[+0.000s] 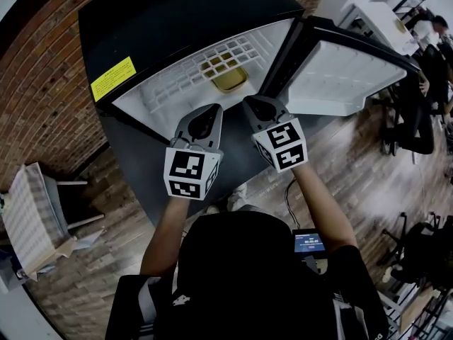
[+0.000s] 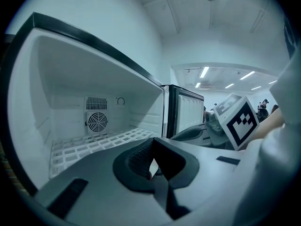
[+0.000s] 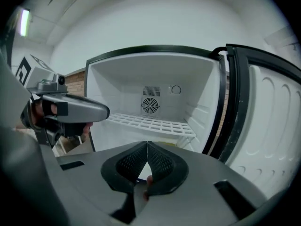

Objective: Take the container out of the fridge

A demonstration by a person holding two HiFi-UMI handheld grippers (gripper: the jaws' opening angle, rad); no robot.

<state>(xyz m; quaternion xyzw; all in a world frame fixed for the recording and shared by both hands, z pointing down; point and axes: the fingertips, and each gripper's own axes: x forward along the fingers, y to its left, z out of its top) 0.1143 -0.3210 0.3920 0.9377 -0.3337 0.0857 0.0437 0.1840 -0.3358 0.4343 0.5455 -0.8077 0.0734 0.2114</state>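
the yellowish container [image 1: 228, 80] only peeks through the grid of the wire shelf [image 1: 177, 83] in the head view so its actual shape is anyone's guess, and the open fridge door [image 3: 273, 126] gets cut off at the right side of the right gripper view

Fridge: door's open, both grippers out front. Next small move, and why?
Probably open the right gripper and dip it under the wire shelf toward the yellow container. The door is swung wide, the container sits below the shelf, and the right gripper and the left gripper are both shut, empty and outside the fridge.
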